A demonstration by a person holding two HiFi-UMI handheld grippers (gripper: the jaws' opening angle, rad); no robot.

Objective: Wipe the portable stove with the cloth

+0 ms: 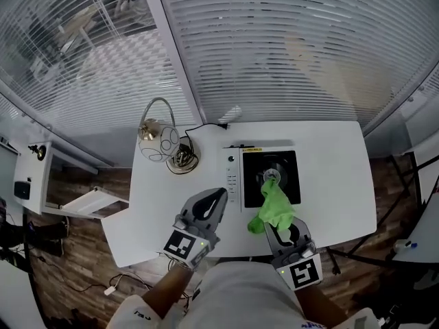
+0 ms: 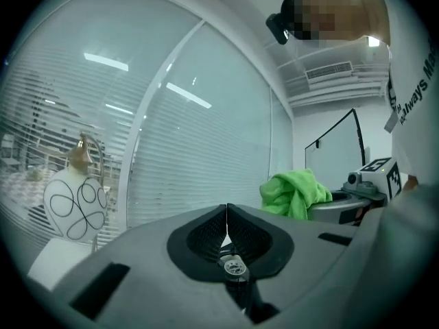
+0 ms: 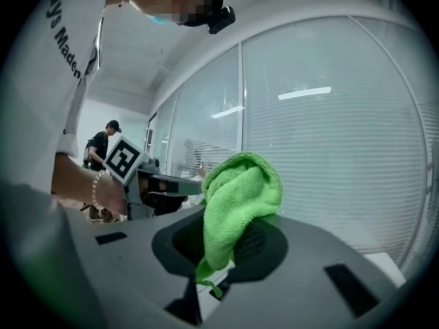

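The portable stove (image 1: 274,162), white with a black top and a round burner, sits on the white table (image 1: 329,177) right of centre. A bright green cloth (image 1: 274,208) hangs over the stove's near edge, and my right gripper (image 1: 277,219) is shut on it. In the right gripper view the cloth (image 3: 236,201) bulges up out of the closed jaws. My left gripper (image 1: 218,196) hovers just left of the stove, shut and holding nothing. Its jaws meet in the left gripper view, where the green cloth (image 2: 296,190) shows at the right.
A white vase with black loops and a gold neck (image 1: 158,137) stands at the table's back left, beside a coiled cable (image 1: 184,160). A black cord (image 1: 206,125) runs to the stove. Glass walls with blinds stand behind the table.
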